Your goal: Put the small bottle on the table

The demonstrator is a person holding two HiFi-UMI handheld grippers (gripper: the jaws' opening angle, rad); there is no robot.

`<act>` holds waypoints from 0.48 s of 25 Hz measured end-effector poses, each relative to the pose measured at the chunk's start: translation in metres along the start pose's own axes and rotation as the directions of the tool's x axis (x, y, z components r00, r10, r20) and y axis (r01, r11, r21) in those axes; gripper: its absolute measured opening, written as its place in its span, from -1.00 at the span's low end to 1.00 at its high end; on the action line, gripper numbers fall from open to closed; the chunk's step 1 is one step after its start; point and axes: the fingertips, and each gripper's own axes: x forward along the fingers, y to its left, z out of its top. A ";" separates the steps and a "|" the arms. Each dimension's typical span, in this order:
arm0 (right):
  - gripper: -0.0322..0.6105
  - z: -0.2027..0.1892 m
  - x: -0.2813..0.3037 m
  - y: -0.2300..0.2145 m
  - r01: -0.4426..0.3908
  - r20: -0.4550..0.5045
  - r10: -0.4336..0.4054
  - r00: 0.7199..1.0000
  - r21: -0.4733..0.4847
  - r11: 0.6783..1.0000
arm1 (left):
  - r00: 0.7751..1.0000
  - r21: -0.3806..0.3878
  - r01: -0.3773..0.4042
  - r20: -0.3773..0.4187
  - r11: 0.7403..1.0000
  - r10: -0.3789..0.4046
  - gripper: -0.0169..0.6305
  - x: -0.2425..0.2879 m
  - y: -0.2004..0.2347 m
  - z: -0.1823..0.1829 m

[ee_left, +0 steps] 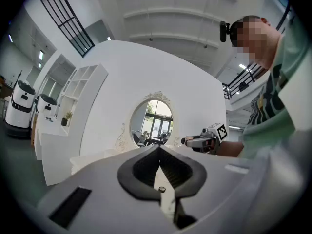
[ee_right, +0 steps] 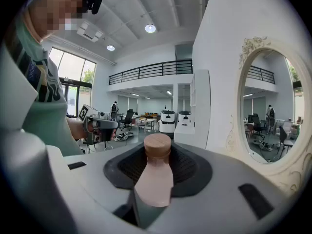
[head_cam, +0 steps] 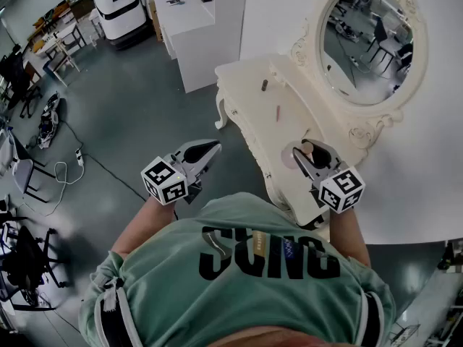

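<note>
Above the table (head_cam: 253,92) edge, right gripper (head_cam: 309,156) clamps the small bottle (ee_right: 155,179); released tilted, it may roll off. Left gripper (head_cam: 205,152) sits closed, empty.

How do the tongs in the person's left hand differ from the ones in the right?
The left tongs are shut and empty; the right tongs grip a pink bottle. The left tongs hang over the floor, the right tongs over the white table. Both are the same grey design.
</note>
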 end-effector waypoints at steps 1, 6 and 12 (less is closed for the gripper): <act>-0.50 0.000 -0.001 -0.002 0.001 -0.001 -0.001 1.000 -0.001 1.000 | 1.000 0.001 0.000 0.000 1.000 0.000 -0.93 0.002 -0.001 0.001; -0.50 0.000 -0.009 -0.008 -0.001 -0.003 0.001 1.000 -0.003 1.000 | 1.000 0.008 0.002 0.002 1.000 -0.002 -0.93 0.009 -0.008 0.003; -0.50 -0.001 -0.016 -0.013 -0.007 0.003 0.007 1.000 0.001 1.000 | 1.000 0.012 -0.002 0.002 1.000 0.001 -0.93 0.015 -0.014 0.001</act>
